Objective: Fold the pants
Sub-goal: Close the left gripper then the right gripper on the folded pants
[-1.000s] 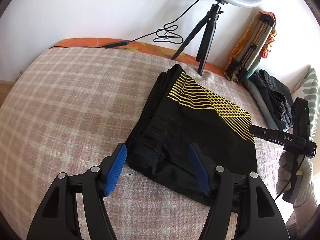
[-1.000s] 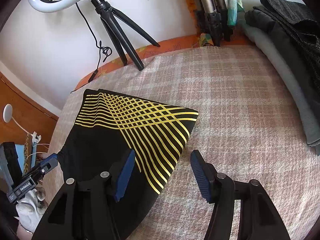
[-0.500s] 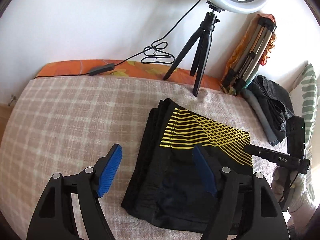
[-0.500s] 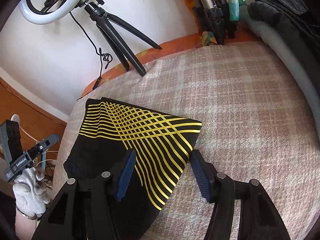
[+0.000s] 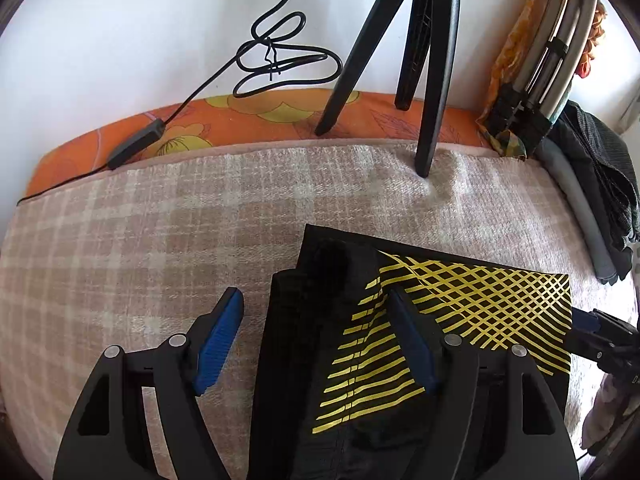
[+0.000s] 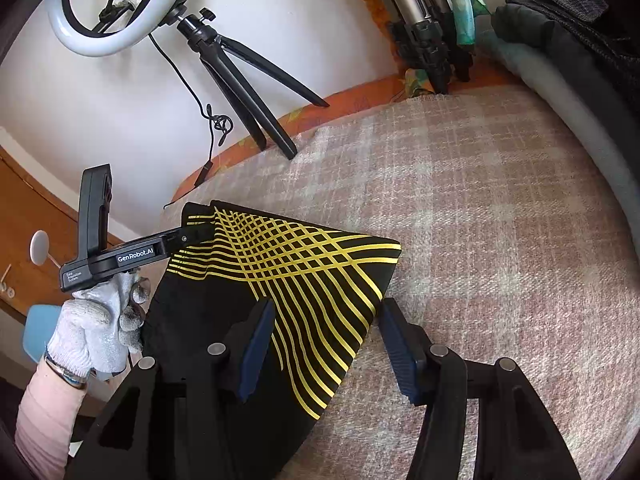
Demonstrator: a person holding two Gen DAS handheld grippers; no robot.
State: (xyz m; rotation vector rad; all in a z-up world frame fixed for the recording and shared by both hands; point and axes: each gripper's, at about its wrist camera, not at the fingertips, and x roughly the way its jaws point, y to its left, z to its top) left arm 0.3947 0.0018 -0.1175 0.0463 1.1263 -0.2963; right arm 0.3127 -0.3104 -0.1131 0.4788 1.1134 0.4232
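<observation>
Black pants with yellow criss-cross stripes (image 5: 400,344) lie folded on the plaid bed blanket (image 5: 140,248). My left gripper (image 5: 316,344) is open, its fingers astride the pants' left folded edge, low over the cloth. In the right wrist view the pants (image 6: 288,280) lie left of centre. My right gripper (image 6: 324,348) is open, astride the pants' right edge near the striped corner. The left gripper (image 6: 192,236) also shows there at the pants' far left corner, held by a gloved hand (image 6: 96,328).
A ring light on a black tripod (image 6: 240,80) stands at the bed's far edge, with its cable (image 5: 276,56) and inline switch (image 5: 136,148). Folded tripods (image 5: 536,72) lean on the wall. A pile of dark and grey clothes (image 5: 596,192) lies at the right.
My left gripper has moved forward along the pants' left edge toward the far end. My right gripper has stayed near the striped corner, shifting only slightly. Both stay open.
</observation>
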